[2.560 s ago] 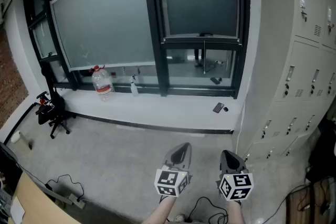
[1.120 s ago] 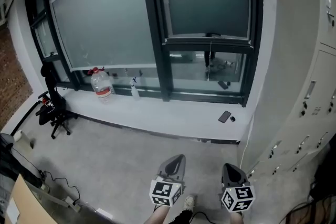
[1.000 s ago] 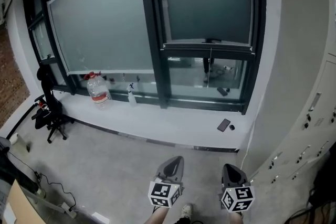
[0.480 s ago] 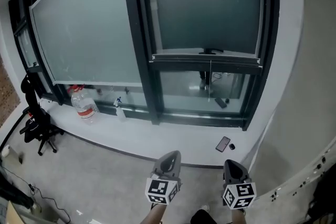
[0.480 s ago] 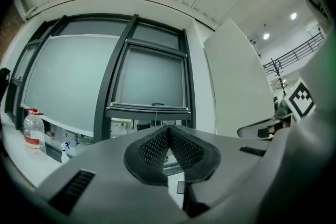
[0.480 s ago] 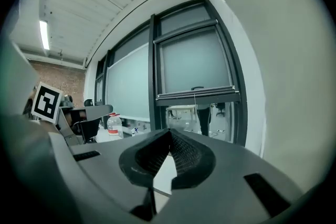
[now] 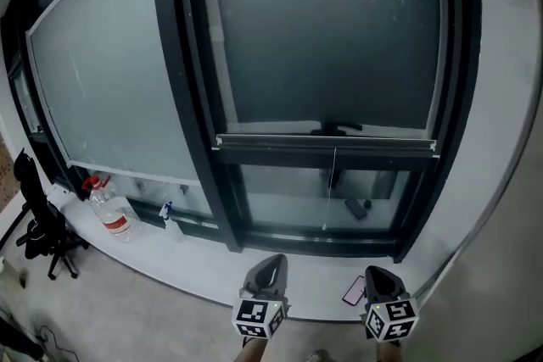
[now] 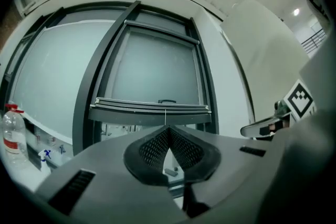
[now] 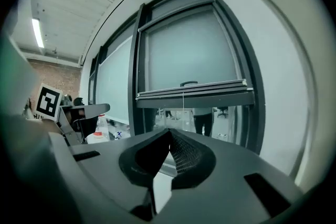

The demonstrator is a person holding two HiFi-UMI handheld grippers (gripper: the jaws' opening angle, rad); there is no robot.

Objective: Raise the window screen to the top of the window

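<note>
My left claw (image 7: 270,271) and right claw (image 7: 379,277) are both clenched on nothing, held low and side by side before the windowsill (image 7: 170,271); the window screen (image 7: 327,38) hangs in the right-hand pane ahead of and above them, covering its upper part, its bottom rail (image 7: 327,142) stopping partway down. That rail runs long from left to right and faces me flat, with a small handle (image 7: 339,130) at mid-length and a thin cord (image 7: 333,178) dangling beneath; the handle sits nearer my right claw's line, so I judge that one better placed to reach up and forward, then push the rail straight up.
</note>
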